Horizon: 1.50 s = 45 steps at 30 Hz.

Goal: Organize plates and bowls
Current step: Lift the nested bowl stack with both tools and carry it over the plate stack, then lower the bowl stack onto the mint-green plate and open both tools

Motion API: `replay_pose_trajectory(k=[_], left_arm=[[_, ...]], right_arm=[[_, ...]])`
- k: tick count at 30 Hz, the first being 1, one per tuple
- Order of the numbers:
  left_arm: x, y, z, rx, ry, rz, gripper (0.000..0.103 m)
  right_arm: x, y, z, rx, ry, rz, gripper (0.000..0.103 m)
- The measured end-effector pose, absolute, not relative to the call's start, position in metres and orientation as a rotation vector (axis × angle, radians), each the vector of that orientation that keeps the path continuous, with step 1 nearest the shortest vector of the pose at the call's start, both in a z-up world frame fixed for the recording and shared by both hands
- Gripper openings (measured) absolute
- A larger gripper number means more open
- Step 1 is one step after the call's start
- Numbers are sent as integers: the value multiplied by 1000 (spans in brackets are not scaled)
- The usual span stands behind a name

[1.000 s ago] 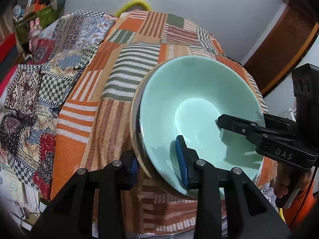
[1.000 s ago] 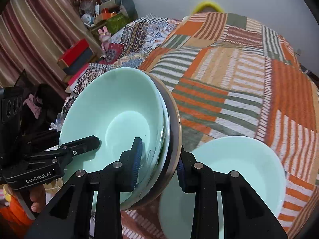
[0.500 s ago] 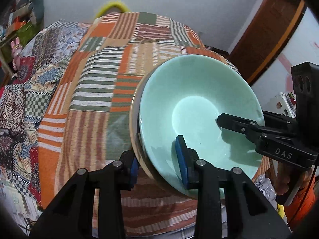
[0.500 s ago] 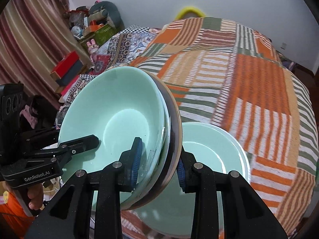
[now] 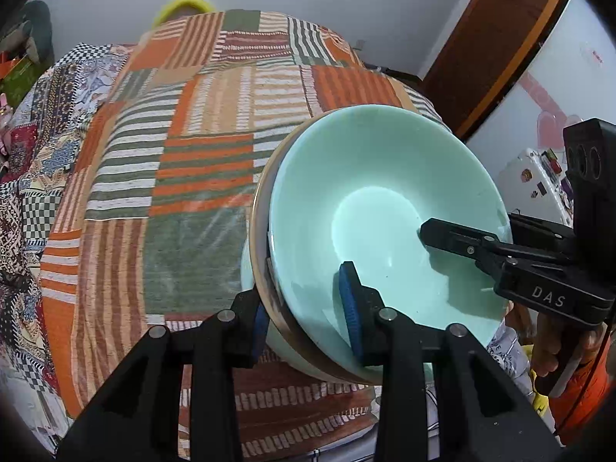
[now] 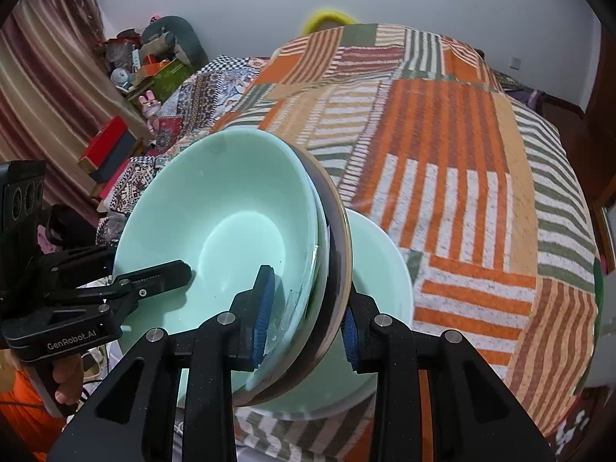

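Gripping opposite rims of one stack: the left gripper (image 5: pixel 304 319) and right gripper (image 6: pixel 306 317) are each narrowly closed on it, blue pads pressing from inside and outside. The stack is a pale mint-green glazed bowl (image 5: pixel 385 208) nested on a thin clear dish and a brown-rimmed plate (image 6: pixel 338 254). It is held tilted, off the bed, over the near edge of the orange, green and cream striped patchwork blanket (image 6: pixel 462 192). Directly beneath it, on the blanket, sits a second pale mint-green bowl (image 6: pixel 385 269); whether the two touch cannot be told. Red and dark boxes (image 6: pixel 107 146) lie far left, by a striped curtain (image 6: pixel 42 96).
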State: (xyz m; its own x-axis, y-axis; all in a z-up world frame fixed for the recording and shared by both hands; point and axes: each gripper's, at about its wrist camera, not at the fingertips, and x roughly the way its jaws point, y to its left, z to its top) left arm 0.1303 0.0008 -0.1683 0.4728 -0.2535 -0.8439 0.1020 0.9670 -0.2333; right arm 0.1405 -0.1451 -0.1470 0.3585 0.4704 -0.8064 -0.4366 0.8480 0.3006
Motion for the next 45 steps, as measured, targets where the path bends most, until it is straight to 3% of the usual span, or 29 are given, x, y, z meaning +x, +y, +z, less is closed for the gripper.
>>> replay_pose_trajectory(k=[19, 23, 26, 30, 36, 43, 45], left_arm=[[144, -4, -202, -174, 1140, -246, 34], [147, -1, -205, -200, 1141, -250, 35], [146, 0, -199, -184, 1112, -221, 42], [142, 1, -192, -147, 1091, -190, 50], [123, 9, -165, -136, 1012, -148, 50], [83, -1, -91, -59, 749, -110, 51], [69, -4, -70, -46, 667, -97, 56]], right_arm=[[146, -154, -177, 78, 1145, 565, 29], [149, -156, -181, 105, 1155, 581, 33], [148, -158, -175, 119, 1125, 585, 39], [144, -156, -164, 63, 1088, 557, 40], [130, -167, -138, 55, 1002, 539, 42], [97, -174, -75, 21, 772, 537, 51], [86, -175, -59, 24, 712, 547, 52]])
